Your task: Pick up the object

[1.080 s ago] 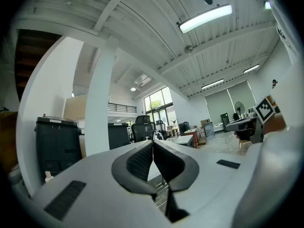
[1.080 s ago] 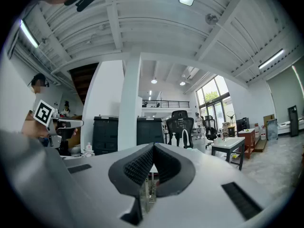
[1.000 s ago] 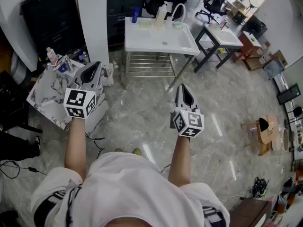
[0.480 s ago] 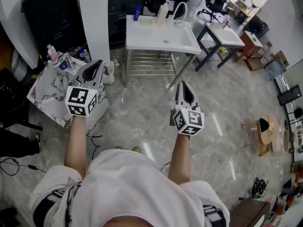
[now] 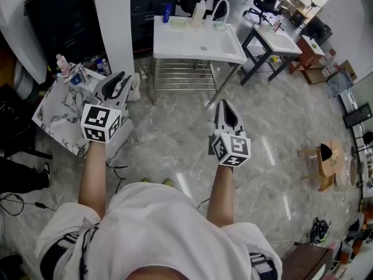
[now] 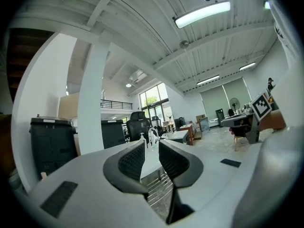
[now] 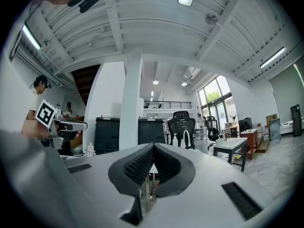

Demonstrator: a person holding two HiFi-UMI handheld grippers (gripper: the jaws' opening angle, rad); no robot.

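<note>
No single object stands out as the task's own. A white table [image 5: 198,46] stands ahead of me on the marble floor, with a blue bottle [image 5: 168,15], white bottles [image 5: 198,11] and a white curved handle [image 5: 220,9] along its far edge. My left gripper [image 5: 121,79] is held in the air over the floor, left of the table, jaws a little apart and empty. In the left gripper view the left gripper [image 6: 152,146] frames the white table [image 6: 151,163]. My right gripper [image 5: 225,105] hovers in front of the table, shut with nothing in it; the right gripper [image 7: 153,147] shows its pads pressed together.
A low marble-topped table [image 5: 55,115] with small bottles [image 5: 65,67] stands at the left beside a white pillar [image 5: 113,22]. A black desk [image 5: 274,42] and an office chair [image 5: 261,4] are at the back right. A wooden stool [image 5: 323,162] stands at the right.
My left gripper's jaws have parted; they were shut before. Both grippers have stayed almost in place, and the view has shifted slightly.
</note>
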